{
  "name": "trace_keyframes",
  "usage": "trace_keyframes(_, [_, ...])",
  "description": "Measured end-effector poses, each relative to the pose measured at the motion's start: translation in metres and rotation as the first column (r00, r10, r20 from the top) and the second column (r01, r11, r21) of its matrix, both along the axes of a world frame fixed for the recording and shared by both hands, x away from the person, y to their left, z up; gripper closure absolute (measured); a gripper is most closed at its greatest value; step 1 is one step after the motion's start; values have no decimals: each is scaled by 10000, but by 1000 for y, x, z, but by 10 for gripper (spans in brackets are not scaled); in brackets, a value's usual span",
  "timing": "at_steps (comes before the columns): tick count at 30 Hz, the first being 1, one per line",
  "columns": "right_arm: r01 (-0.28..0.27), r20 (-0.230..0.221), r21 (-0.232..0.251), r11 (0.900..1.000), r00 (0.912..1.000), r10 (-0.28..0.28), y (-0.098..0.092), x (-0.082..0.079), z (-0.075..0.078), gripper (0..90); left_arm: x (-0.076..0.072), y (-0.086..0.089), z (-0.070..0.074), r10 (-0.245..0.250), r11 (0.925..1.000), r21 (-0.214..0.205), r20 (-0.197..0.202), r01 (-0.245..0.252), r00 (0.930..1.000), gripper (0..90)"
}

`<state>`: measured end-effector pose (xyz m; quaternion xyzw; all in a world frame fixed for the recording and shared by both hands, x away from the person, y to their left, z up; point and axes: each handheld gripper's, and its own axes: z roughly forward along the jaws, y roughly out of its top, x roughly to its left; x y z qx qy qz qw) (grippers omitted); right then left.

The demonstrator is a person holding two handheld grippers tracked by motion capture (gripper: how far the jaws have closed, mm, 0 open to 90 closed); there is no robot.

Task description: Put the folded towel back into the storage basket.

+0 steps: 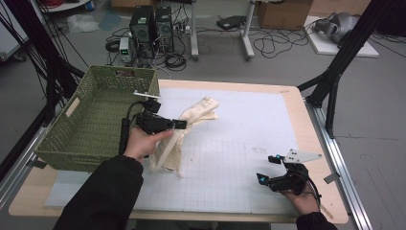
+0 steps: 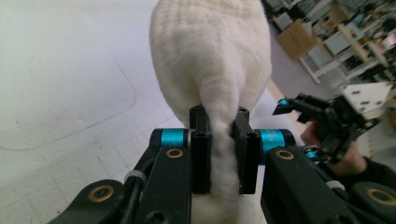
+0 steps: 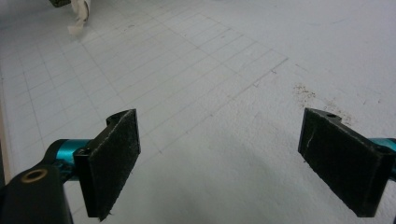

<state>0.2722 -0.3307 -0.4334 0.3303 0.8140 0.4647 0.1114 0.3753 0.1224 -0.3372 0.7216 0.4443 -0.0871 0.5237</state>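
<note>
A cream cloth (image 1: 191,120) hangs lifted above the white gridded mat (image 1: 239,143), part of it draping down toward the mat beside the person's left hand. My left gripper (image 1: 181,124) is shut on the cloth, which bulges out between and beyond its jaws as a thick cream fold (image 2: 212,56). My right gripper (image 1: 265,176) rests low at the mat's front right, and its jaws stand wide apart over bare mat (image 3: 224,93) with nothing between them. The left gripper view also catches the right gripper (image 2: 327,116) farther off in the person's hand.
A green woven basket (image 1: 95,120) stands at the table's left, just behind my left gripper. The wooden table edge (image 1: 306,120) frames the mat. Beyond the table are computer towers (image 1: 151,26), cables, and black frame legs (image 1: 335,72).
</note>
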Motion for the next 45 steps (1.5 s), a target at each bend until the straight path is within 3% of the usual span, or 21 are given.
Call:
trace_keyframes(12, [-27,-45,-17,10000,10000,27,1,2,-1,122,5,25,6,679,9928,-963,-452,-720,9967,799])
trace_keyframes(21, [-69,-65,-36,10000,10000,68,2,4,-1,121,7,36,18,1105,9896,-875,-504,-1146,9926,799])
trace_keyframes(29, [-140,-125,-68,9999,9998,139,4,7,-2,122,9,49,17,1649,9786,-1118,-780,-1730,9832,799])
trace_keyframes(35, [-205,-128,-123,9997,9997,203,4,9,-3,122,11,55,17,1686,9771,-1154,-938,-1790,9812,799])
trace_keyframes(45, [-241,-165,-164,9996,9996,238,6,9,-4,122,11,73,24,2048,9623,-1581,-1131,-2211,9722,799])
